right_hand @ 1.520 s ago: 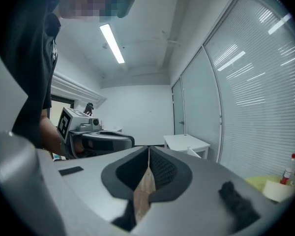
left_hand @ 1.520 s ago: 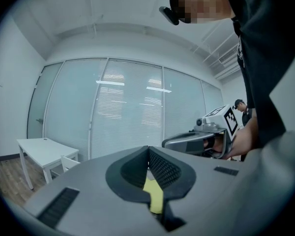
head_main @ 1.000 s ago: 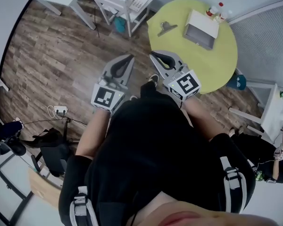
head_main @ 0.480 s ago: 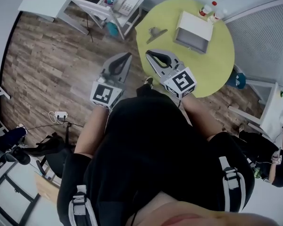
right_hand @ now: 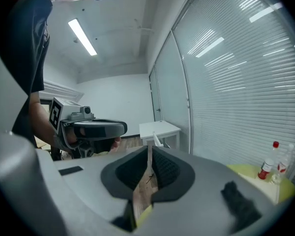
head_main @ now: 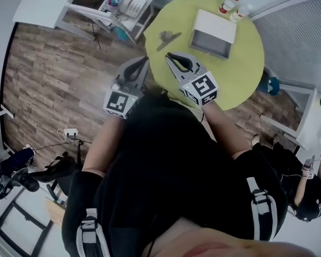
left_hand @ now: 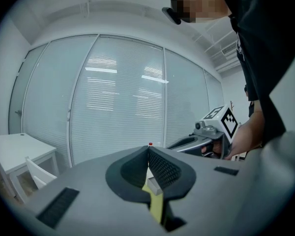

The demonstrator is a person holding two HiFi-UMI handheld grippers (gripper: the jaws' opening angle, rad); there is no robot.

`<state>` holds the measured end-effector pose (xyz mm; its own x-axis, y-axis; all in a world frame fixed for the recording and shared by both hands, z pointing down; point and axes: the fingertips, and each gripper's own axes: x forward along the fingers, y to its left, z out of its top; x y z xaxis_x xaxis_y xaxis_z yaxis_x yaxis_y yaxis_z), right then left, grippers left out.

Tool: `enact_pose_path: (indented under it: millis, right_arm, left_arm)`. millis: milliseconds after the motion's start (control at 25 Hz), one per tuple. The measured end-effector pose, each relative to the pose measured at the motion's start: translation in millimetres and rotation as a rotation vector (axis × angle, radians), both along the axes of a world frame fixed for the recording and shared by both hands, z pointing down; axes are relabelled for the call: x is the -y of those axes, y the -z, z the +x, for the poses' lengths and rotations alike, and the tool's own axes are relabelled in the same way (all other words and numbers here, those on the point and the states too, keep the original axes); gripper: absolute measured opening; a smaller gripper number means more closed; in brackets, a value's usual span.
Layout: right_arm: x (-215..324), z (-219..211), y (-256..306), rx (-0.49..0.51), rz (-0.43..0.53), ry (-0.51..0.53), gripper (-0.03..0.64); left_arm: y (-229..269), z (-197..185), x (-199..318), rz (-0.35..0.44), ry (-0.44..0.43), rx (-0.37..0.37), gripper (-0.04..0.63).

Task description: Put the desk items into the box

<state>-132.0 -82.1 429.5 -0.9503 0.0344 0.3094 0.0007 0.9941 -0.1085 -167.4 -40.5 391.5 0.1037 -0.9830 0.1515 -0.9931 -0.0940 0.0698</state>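
Observation:
A white open box [head_main: 214,32] stands on the round yellow-green table [head_main: 241,68] in the head view. A dark binder clip [head_main: 167,38] lies to its left, and two small bottles [head_main: 230,6] stand behind it. My left gripper [head_main: 145,61] is just off the table's near left edge, its jaws shut and empty [left_hand: 148,150]. The right gripper [head_main: 170,56] hovers above the table's near edge, a short way on the near side of the clip, also shut with nothing in it [right_hand: 149,149]. The bottles [right_hand: 269,167] appear at the right of the right gripper view.
A white side stand with a telephone [head_main: 127,5] and a white desk [head_main: 43,4] sit left of the table. A power strip [head_main: 69,133] and cables lie on the wood floor. Another person [head_main: 307,197] is at the lower right, beside a white table [head_main: 310,123].
The table has drawn closer. Both grippers moved forward together, and the right one now reaches over the table's near edge. Both stayed shut.

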Motion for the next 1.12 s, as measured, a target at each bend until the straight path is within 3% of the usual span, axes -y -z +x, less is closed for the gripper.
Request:
enact_pose_path:
  millis: [360,600,1120]
  right_arm:
    - [39.3,-26.0,-48.4,-0.099,-0.005,-0.061,0.029]
    - [64.0,-46.9,-82.5,-0.175,-0.017,-0.093,0.087]
    - [103.6,-92.0,-194.5,-0.371,-0.064,-0.128,0.147]
  left_arm:
    - [-38.4,-24.2,39.4,-0.015,-0.022,-0.017,0.012]
    - [-72.8,-49.9,66.2,-0.031,-0.066,-0.028,0.012]
    - [-148.5,-93.3,127.3,-0.082,-0.135,-0.037,0.012]
